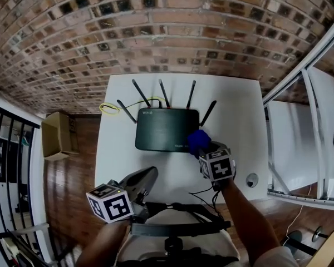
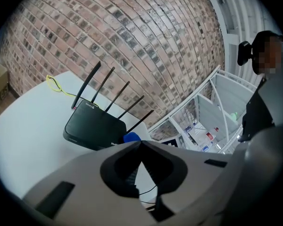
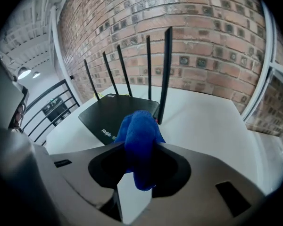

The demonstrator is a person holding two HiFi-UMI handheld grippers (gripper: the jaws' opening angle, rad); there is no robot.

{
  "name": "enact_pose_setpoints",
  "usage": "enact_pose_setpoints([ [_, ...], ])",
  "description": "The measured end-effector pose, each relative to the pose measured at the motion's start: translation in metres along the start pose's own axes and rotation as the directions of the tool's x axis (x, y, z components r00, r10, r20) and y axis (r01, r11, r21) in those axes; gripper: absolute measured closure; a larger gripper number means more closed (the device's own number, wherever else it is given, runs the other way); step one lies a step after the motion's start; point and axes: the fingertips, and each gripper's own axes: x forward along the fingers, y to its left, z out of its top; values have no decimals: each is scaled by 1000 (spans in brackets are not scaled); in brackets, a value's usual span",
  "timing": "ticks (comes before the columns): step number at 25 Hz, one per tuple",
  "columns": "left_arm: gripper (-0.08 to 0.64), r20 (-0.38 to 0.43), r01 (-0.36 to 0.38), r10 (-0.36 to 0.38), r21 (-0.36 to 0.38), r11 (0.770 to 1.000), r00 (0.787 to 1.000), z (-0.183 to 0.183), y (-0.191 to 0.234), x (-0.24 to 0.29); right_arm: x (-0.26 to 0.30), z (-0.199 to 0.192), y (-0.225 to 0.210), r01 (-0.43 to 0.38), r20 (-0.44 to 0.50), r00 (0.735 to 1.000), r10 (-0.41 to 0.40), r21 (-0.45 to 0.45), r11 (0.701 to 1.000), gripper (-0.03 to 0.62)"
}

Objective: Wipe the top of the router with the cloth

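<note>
- The blue cloth [image 3: 140, 135] is pinched between the jaws of the right gripper [image 1: 202, 149], at the front right corner of the router [image 1: 167, 128].
- The router is set near the table's [image 1: 234, 110] far edge.
- The left gripper [image 1: 149, 176] is seen closed and empty by the near edge.

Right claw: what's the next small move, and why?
Probably slide the right claw forward and left, laying the cloth on the router top. The cloth is clamped in it at the router's near right corner; the top is bare.
</note>
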Motion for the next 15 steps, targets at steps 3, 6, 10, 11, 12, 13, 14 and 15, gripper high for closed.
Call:
enact_pose_setpoints([
  [3, 534, -4, -18, 18, 8, 1000, 1000, -9, -3, 5, -7, -1, -29, 32, 15, 999, -33, 56, 998, 457],
  [6, 534, -4, -36, 36, 0, 999, 999, -17, -1, 5, -8, 3, -58, 74, 40, 996, -78, 74, 995, 457],
  [10, 534, 12, -56, 56, -8, 998, 998, -19, 1, -2, 2, 8, -78, 130, 40, 990, -132, 51, 990, 457],
  [11, 534, 12, -57, 57, -10, 998, 998, -18, 2, -4, 5, 9, -77, 140, 36, 989, -141, 31, 990, 457],
  [12, 534, 10, -58, 58, -11, 998, 998, -17, 3, -6, 9, 9, -73, 142, 31, 989, -142, 2, 990, 457],
  [13, 534, 6, -56, 56, -12, 998, 998, -15, 4, -7, 14, 7, -67, 137, 25, 990, -136, -32, 990, 457],
  [14, 534, -1, -53, 53, -8, 999, 999, -14, 5, -9, 18, 7, -60, 130, 20, 991, -129, -69, 989, 457],
  [15, 534, -8, -47, 47, -1, 999, 999, -13, 8, -10, 22, 7, -52, 125, 18, 992, -124, -105, 987, 457],
])
